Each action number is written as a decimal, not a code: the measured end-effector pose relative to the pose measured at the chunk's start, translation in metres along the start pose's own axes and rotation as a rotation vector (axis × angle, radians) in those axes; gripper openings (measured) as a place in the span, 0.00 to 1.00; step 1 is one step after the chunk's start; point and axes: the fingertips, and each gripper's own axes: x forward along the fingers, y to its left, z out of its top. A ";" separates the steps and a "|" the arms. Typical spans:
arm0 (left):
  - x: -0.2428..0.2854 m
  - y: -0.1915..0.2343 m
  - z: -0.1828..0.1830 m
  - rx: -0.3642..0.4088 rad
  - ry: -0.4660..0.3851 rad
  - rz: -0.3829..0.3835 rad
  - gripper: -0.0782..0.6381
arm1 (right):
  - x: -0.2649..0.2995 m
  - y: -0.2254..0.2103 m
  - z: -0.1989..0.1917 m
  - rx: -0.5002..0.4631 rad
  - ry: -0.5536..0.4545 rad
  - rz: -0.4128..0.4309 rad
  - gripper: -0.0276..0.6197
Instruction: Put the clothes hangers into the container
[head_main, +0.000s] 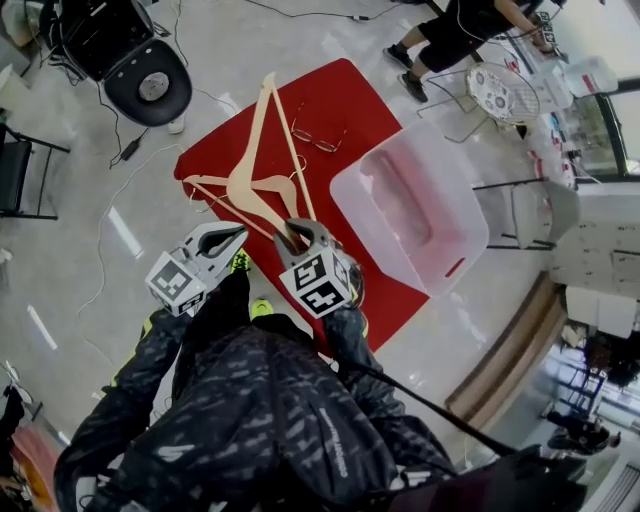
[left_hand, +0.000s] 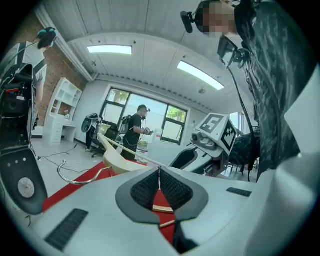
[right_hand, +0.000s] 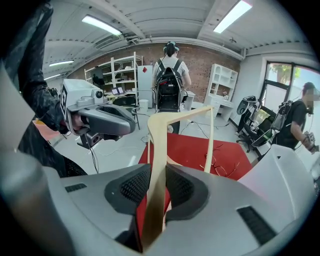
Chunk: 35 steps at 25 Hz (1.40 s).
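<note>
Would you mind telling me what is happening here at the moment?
A person holds a gripper in each hand above a red mat. The right gripper is clamped on a wooden hanger, held up off the mat. The left gripper, jaws together, is beside it. The clear container to the right looks empty.

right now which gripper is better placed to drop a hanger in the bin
Right. The right gripper is shut on a wooden hanger, and the container sits on that side. The left gripper is shut with nothing in it.
</note>
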 end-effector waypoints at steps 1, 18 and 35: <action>0.002 0.001 0.005 0.004 -0.003 -0.005 0.12 | -0.004 -0.003 0.004 -0.002 -0.004 -0.006 0.19; 0.062 0.010 0.060 0.073 -0.017 -0.198 0.12 | -0.086 -0.088 0.025 0.015 0.013 -0.178 0.19; 0.128 -0.027 0.077 0.091 0.045 -0.436 0.12 | -0.176 -0.145 -0.045 0.149 0.075 -0.232 0.19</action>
